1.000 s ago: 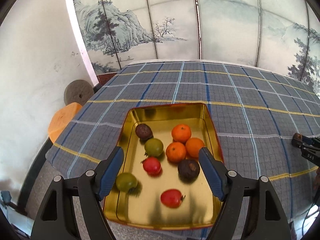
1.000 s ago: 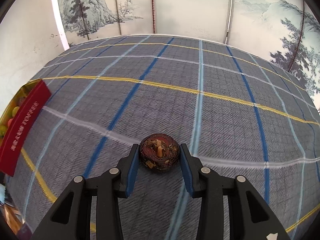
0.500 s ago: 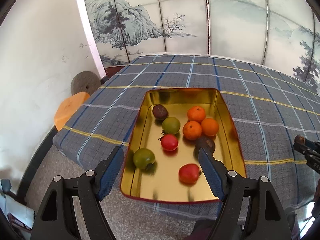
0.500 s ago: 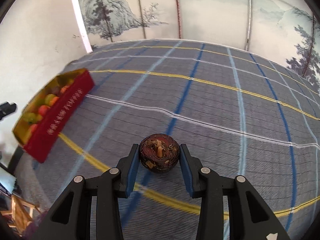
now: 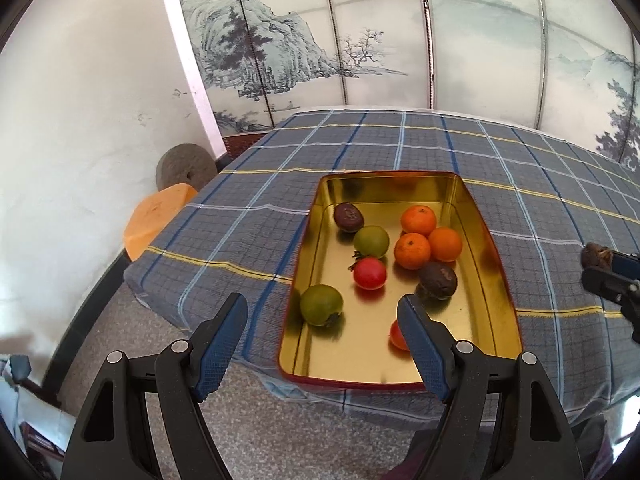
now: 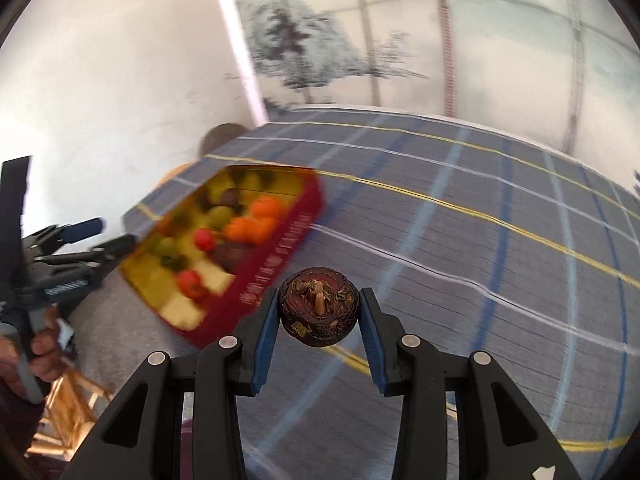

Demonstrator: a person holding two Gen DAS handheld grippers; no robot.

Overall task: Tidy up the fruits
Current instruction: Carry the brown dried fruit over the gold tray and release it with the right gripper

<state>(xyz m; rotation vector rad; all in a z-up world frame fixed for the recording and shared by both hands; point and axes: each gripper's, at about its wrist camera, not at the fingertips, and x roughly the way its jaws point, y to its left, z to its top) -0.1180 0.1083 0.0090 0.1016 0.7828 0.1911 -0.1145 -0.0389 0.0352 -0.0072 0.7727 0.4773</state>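
My right tool [image 6: 319, 312] clenched on dark brown mangosteen [image 6: 319, 307], airborne over table [image 6: 480, 248]; gold tin tray [image 6: 298, 224] at 10 o'clock, blurred. My left tool [image 5: 322, 316] released, empty, poised at tray's [image 5: 502, 280] near edge. Tray holds 3 oranges [image 5: 413, 251], 2 red, 2 green, 2 dark fruits. Risk: round fruit slips from pads mid-swing, or drops onto oranges, rolls out.

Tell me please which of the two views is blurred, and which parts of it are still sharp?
The right wrist view is motion-blurred: the tray with its fruit and the checked tablecloth are smeared, while the right gripper and the dark fruit it clamps stay sharp. The left wrist view is crisp, with fisheye bending at its edges and reflections on the tray's gold wall.
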